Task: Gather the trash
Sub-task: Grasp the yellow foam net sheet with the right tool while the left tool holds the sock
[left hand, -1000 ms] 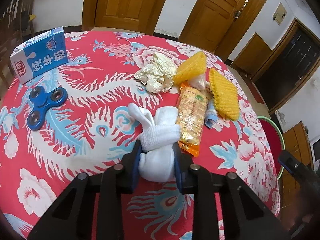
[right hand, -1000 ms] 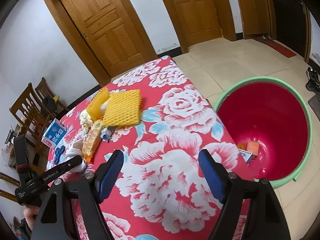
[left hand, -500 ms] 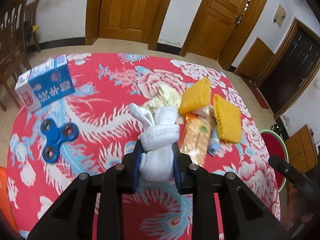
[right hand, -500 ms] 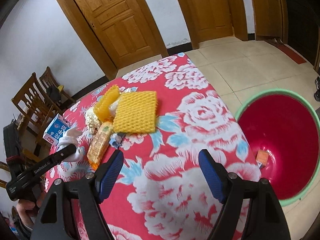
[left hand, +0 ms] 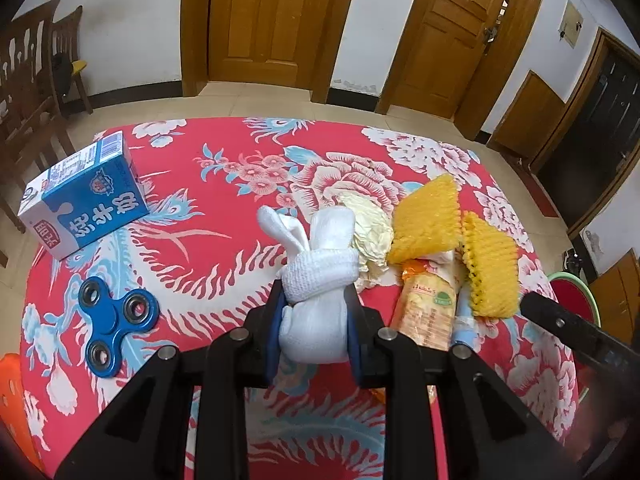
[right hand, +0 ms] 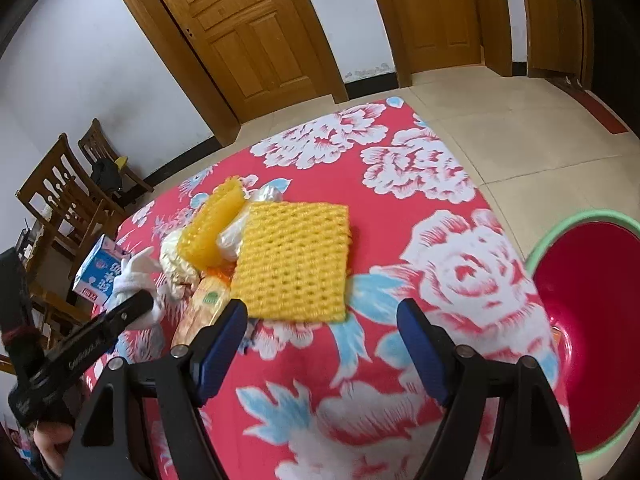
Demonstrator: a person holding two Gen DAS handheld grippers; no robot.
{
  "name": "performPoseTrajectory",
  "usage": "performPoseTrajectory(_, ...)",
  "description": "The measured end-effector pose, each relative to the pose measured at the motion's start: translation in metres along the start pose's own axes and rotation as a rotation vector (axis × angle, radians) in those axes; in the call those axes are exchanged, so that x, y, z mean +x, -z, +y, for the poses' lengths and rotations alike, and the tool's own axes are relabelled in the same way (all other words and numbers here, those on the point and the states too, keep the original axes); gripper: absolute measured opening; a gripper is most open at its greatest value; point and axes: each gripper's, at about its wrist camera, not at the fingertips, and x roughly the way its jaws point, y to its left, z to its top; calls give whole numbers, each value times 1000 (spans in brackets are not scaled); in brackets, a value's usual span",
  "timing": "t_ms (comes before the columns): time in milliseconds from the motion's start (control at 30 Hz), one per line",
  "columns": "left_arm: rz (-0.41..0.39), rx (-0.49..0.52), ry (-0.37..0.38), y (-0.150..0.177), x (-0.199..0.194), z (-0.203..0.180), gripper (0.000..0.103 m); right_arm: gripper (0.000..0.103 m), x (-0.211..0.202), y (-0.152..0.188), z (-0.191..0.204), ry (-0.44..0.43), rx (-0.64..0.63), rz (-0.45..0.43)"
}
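My left gripper [left hand: 314, 320] is shut on a white rolled sock [left hand: 316, 276] and holds it above the red floral tablecloth [left hand: 224, 184]. Trash lies behind it: a crumpled cream wrapper [left hand: 372, 236], two yellow foam nets [left hand: 426, 220] [left hand: 490, 268] and an orange snack packet [left hand: 428, 312]. My right gripper [right hand: 322, 340] is open and empty, just in front of the flat yellow foam net [right hand: 294, 262]. The snack packet [right hand: 200, 312] lies left of its left finger. The red bin with a green rim [right hand: 592, 308] stands on the floor at the right.
A blue milk carton [left hand: 84, 196] and a blue fidget spinner [left hand: 114, 320] lie on the table's left side. Wooden chairs [right hand: 68, 196] stand beyond the table's left edge. Doors line the far wall. An orange object [left hand: 12, 396] shows at the lower left edge.
My left gripper has lifted the sock off the table and pulled back. My right gripper has moved left from the bin toward the flat foam net, still open.
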Motion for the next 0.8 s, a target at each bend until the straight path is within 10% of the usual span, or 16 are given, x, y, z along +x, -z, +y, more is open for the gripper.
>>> performPoseTrajectory(800, 0, -16, 36, 3, 14, 10, 27, 27, 27, 1, 15, 51, -34, -1)
